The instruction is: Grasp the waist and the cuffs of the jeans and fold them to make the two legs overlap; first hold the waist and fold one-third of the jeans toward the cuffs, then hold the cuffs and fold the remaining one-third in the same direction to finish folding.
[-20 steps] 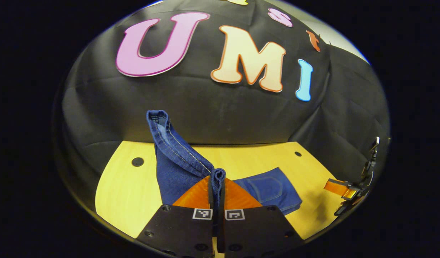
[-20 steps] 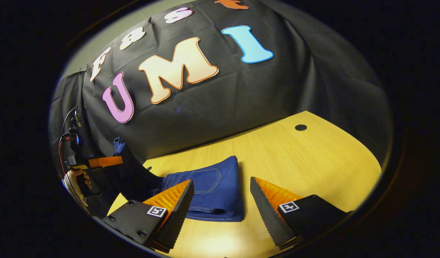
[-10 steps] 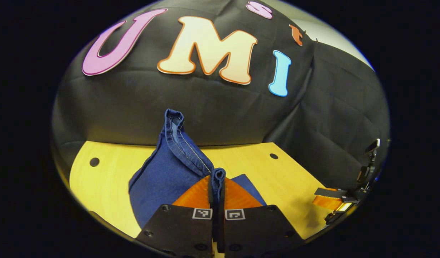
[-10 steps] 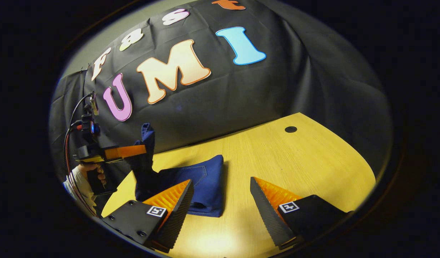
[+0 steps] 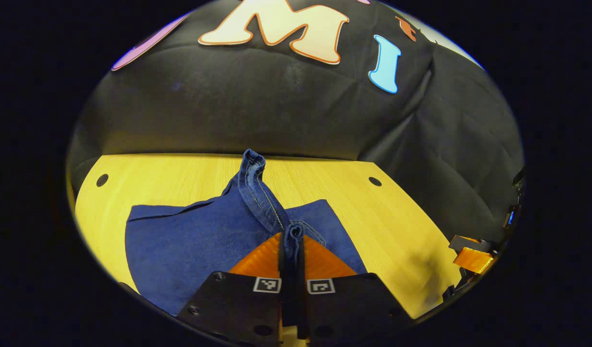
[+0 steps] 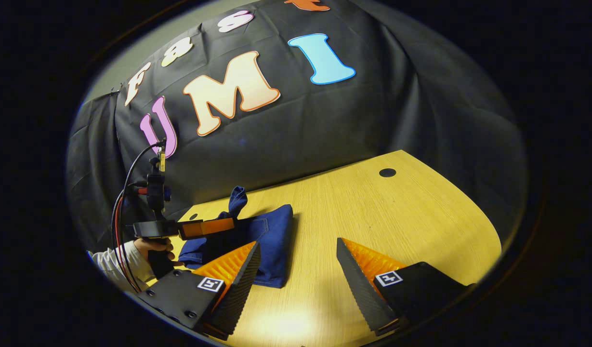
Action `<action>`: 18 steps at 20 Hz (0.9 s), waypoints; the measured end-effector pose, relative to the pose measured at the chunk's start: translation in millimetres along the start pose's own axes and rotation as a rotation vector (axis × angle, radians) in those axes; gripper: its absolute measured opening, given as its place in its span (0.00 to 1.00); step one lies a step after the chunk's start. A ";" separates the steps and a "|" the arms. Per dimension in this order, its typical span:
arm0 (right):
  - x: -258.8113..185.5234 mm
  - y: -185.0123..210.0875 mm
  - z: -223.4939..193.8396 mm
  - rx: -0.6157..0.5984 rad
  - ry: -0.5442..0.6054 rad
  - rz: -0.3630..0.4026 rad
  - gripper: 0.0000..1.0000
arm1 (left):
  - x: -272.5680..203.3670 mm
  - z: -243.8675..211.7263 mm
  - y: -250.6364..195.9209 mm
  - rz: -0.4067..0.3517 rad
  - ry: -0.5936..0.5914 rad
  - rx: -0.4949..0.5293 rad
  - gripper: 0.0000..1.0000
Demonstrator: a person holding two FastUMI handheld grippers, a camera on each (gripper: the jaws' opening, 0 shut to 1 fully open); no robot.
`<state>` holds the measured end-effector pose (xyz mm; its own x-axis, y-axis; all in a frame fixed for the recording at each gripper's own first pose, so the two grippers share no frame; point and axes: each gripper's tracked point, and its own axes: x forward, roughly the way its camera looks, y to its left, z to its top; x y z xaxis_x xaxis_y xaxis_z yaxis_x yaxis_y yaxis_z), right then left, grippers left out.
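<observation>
Denim first, from the left gripper view: left gripper (image 5: pixel 292 241) clamped on a hemmed cuff (image 5: pixel 293 232) of the jeans (image 5: pixel 190 241), both fingers pressing the fabric. Stitched hem standing up in a peak beyond the grip, rest of the cloth spread low over the yellow table (image 5: pixel 397 226). Risk here — letting go with that peak upright, so the cuff flops askew and leaves a crooked top layer. Also possible: dragging the lower layers sideways while lowering, undoing the stack.

Over to the right gripper view: right gripper (image 6: pixel 298 262) wide apart, holding nothing, hovering above bare table just beside the folded edge of the jeans. Left gripper farther off at the left, held in a hand (image 6: pixel 153 246), laid over the bundle. Nothing pinning the fold — likely to shift if the cuff gets tugged. Collision between the two grippers unlikely, but worth watching.
</observation>
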<state>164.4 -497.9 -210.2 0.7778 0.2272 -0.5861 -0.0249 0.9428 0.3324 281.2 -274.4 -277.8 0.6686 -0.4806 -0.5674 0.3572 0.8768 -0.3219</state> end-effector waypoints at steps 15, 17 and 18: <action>-130.3 126.8 71.6 -0.133 -0.370 0.047 0.97 | -264.4 39.3 2.9 0.202 -0.424 0.231 0.95; -158.7 146.1 78.9 -0.146 -0.430 0.048 0.97 | -298.9 38.8 4.8 0.220 -0.467 0.222 0.94; -169.2 151.2 80.5 -0.161 -0.458 0.041 0.97 | -314.6 37.9 6.1 0.229 -0.486 0.225 0.95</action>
<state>79.6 -413.4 -1.3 0.9697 0.1686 -0.1770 -0.1304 0.9692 0.2090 97.8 -117.4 -72.6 0.9488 -0.2639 -0.1738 0.2623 0.9644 -0.0324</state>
